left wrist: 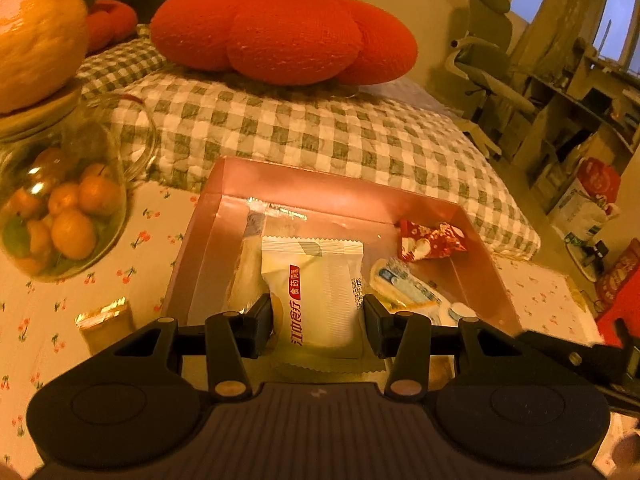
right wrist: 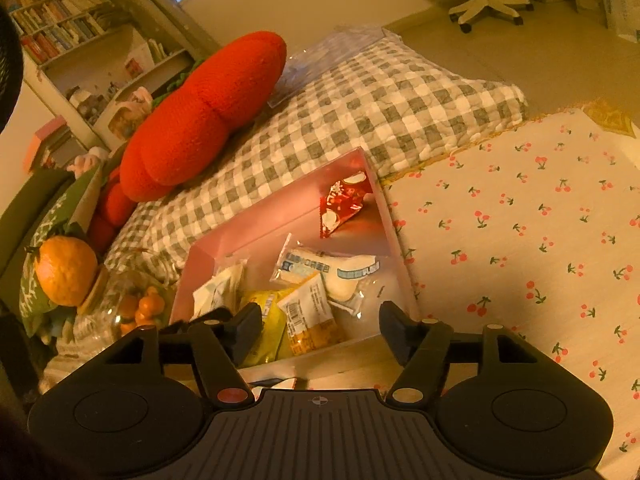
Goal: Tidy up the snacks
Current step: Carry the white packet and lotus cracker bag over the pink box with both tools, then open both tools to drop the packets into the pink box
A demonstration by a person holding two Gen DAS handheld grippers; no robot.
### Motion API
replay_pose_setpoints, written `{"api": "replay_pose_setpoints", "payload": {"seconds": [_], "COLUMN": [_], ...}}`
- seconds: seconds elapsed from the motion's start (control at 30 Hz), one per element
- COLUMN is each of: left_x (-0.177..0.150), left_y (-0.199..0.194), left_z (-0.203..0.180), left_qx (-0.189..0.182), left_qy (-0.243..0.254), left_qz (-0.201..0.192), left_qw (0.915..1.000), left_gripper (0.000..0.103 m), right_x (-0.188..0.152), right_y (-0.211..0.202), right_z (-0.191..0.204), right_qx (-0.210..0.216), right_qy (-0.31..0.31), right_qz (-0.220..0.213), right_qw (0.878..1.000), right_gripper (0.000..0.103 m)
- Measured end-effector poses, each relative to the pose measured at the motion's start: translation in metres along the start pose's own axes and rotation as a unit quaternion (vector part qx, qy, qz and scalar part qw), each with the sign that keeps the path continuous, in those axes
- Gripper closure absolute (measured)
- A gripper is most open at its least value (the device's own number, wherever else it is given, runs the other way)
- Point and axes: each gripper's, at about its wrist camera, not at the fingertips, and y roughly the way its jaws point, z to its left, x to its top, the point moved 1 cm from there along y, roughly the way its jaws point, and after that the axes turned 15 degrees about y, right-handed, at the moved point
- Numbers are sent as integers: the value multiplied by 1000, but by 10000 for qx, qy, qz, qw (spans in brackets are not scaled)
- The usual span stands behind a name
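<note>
A pink box [left wrist: 340, 196] sits on the cherry-print cloth; it also shows in the right wrist view [right wrist: 280, 216]. My left gripper [left wrist: 318, 320] is shut on a white snack packet with red lettering [left wrist: 316, 292], held over the box's near edge. In the box lie a red candy wrapper [left wrist: 432, 240], a blue-and-white packet [left wrist: 408, 284] and a pale packet [left wrist: 252, 264]. A gold packet [left wrist: 106, 322] lies on the cloth left of the box. My right gripper [right wrist: 320, 330] is open and empty above the box's near side, over yellow packets [right wrist: 308, 316].
A glass jar of small oranges [left wrist: 64, 200] with a big orange on its lid stands left of the box. A checked quilt [left wrist: 320, 132] and a red pumpkin cushion [left wrist: 284, 28] lie behind. Cherry-print cloth [right wrist: 520, 240] spreads right of the box.
</note>
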Motion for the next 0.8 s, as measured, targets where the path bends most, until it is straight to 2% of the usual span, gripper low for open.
{"api": "replay_pose_setpoints", "payload": {"seconds": [0.33,0.37,0.43,0.5,0.67,0.8], "left_x": [10,9,9,7,4,-1], "left_y": [23,23,20,15,2,-13], "left_z": [-8,-9,-12,-14,-14,-13], "left_qx": [208,267,274,276,239,234], "left_qy": [343,393,495,567,572,523], "left_qz": [25,15,-18,-80,-39,1], "left_qw": [9992,9989,9984,9980,9981,9984], "left_gripper": [57,55,45,37,30,25], "right_x": [2,2,2,1,-1,-4], "right_y": [-3,-3,-4,-5,-9,-16], "right_z": [1,2,3,4,8,11], "right_qx": [10,6,4,-7,-32,-60], "right_qy": [-51,-67,-106,-135,-250,-334], "right_qz": [-33,-37,-39,-46,-43,-61], "right_qw": [10000,10000,9999,9999,9997,9994], "right_gripper": [37,37,37,32,31,24]}}
